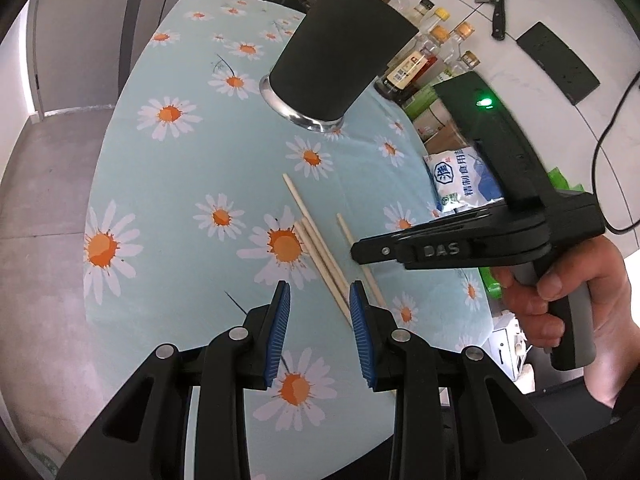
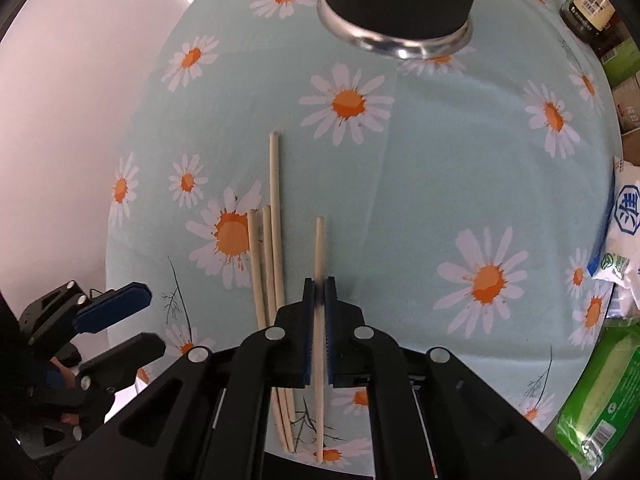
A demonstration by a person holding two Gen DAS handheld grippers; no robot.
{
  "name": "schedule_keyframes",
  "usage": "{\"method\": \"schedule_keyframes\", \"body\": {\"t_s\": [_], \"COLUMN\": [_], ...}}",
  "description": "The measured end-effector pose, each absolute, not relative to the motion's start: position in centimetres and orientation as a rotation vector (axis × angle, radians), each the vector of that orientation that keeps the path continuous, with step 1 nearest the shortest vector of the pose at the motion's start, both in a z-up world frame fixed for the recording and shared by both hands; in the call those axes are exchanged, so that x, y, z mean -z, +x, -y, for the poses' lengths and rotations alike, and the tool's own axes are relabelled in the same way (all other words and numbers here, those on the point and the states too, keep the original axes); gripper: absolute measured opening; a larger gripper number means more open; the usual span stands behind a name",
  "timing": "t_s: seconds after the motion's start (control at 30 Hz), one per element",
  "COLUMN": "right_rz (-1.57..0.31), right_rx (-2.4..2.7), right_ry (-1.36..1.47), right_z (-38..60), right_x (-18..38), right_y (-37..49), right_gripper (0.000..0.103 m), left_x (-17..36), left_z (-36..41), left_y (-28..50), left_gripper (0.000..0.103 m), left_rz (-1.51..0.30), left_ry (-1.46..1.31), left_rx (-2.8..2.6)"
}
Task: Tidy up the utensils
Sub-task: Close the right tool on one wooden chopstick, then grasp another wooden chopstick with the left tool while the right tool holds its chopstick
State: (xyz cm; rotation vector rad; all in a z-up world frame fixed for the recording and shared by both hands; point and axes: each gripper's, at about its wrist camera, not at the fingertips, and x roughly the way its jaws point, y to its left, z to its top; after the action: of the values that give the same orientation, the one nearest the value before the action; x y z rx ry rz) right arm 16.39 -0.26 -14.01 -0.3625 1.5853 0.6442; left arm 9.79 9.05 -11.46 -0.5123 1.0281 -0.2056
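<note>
- Right wrist view: right gripper (image 2: 319, 292) points steeply down, its blue pads pinching a single chopstick (image 2: 319, 248) — apart from the rest.
- Three chopsticks (image 2: 269, 264) lie together just left of it on the daisy tablecloth (image 2: 420, 184).
- Left gripper (image 1: 320, 300) hovers above the cloth, jaws spread, nothing between them.
- Black holder (image 1: 340, 52) stands upright beyond the chopsticks — well apart.
</note>
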Motion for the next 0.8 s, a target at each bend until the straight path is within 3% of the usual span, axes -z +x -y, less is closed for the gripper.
{"method": "schedule_keyframes", "body": {"t_s": [0.5,0.8], "right_rz": [-1.481,-1.474], "right_rx": [-0.804,-0.895], "right_ry": [-0.249,-0.212], "right_z": [6.3,9.0], "right_x": [10.2,9.2], "right_y": [19.8,21.0], "right_gripper": [0.006,0.006], "left_x": [14.2,14.3], "left_z": [-3.6,-2.1], "left_y": [12.8,13.6], "left_gripper": [0.030,0.027], "left_rz": [-1.268,-1.311], "left_ry": [-0.442,-0.405], "left_rx": [-0.014,-0.182]}}
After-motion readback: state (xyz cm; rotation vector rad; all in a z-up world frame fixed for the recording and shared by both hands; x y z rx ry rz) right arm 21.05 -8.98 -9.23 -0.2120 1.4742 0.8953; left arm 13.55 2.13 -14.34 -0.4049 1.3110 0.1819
